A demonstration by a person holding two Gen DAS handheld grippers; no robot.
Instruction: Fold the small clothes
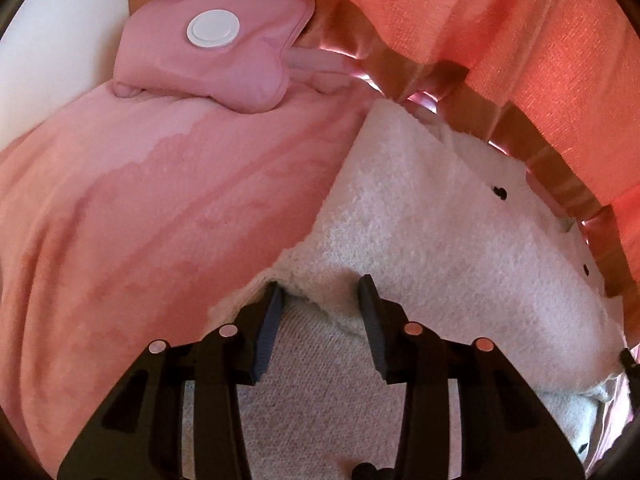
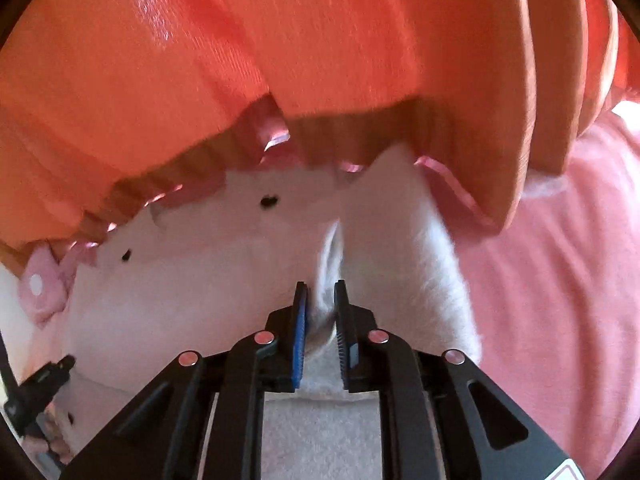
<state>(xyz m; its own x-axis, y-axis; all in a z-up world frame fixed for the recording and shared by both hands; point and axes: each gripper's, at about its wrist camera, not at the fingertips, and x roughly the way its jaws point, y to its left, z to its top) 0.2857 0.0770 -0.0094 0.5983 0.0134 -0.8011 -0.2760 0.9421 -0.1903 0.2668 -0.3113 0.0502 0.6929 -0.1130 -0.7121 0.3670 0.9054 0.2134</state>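
A small white fleece garment (image 1: 432, 216) with tiny black marks lies on a pink blanket (image 1: 140, 208). My left gripper (image 1: 320, 292) is open, its fingertips (image 1: 276, 296) pressed against a folded edge of the garment, with fabric between the jaws. In the right wrist view the same white garment (image 2: 200, 272) lies ahead. My right gripper (image 2: 320, 288) is nearly closed and pinches a raised fold of the white fleece (image 2: 396, 240).
A pink padded pouch (image 1: 216, 44) with a white round cap lies on the blanket at the back. An orange curtain (image 2: 200, 60) hangs behind the garment. The left gripper's body (image 2: 36, 384) shows at the left edge of the right wrist view.
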